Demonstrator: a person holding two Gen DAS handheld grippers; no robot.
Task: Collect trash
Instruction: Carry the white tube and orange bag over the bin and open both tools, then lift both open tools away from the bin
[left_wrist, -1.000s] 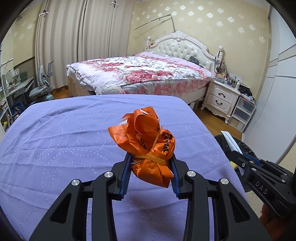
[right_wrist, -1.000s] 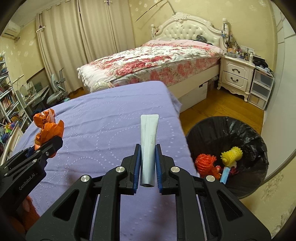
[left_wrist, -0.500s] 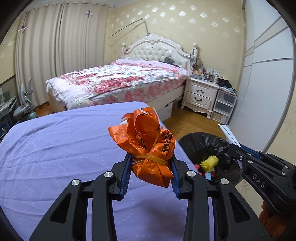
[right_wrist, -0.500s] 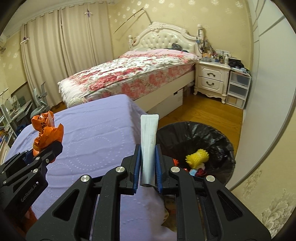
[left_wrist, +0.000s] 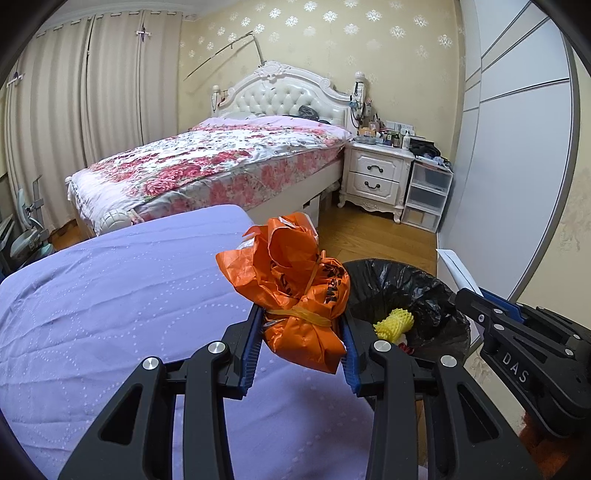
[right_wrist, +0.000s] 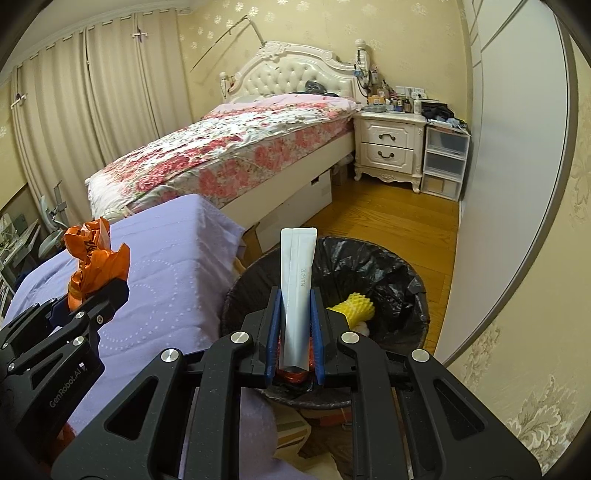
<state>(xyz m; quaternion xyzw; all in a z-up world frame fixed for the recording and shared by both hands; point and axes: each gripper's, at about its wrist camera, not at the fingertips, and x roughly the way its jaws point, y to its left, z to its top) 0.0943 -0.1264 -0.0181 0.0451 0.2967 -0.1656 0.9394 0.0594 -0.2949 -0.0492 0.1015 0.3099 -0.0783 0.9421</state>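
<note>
A purple-covered surface (left_wrist: 110, 295) fills the foreground of a bedroom, with a black-lined trash bin (right_wrist: 388, 269) on the wooden floor just off its right edge. The left hand-held gripper (left_wrist: 301, 332) is clamped on a crumpled orange plastic bag (left_wrist: 295, 291) tied with a yellow band, held above the surface's right edge beside the bin. The right hand-held gripper (right_wrist: 295, 325) pinches an upright white tube (right_wrist: 297, 291) over the bin's opening, where a yellow foam fruit net (right_wrist: 352, 306) lies inside.
</note>
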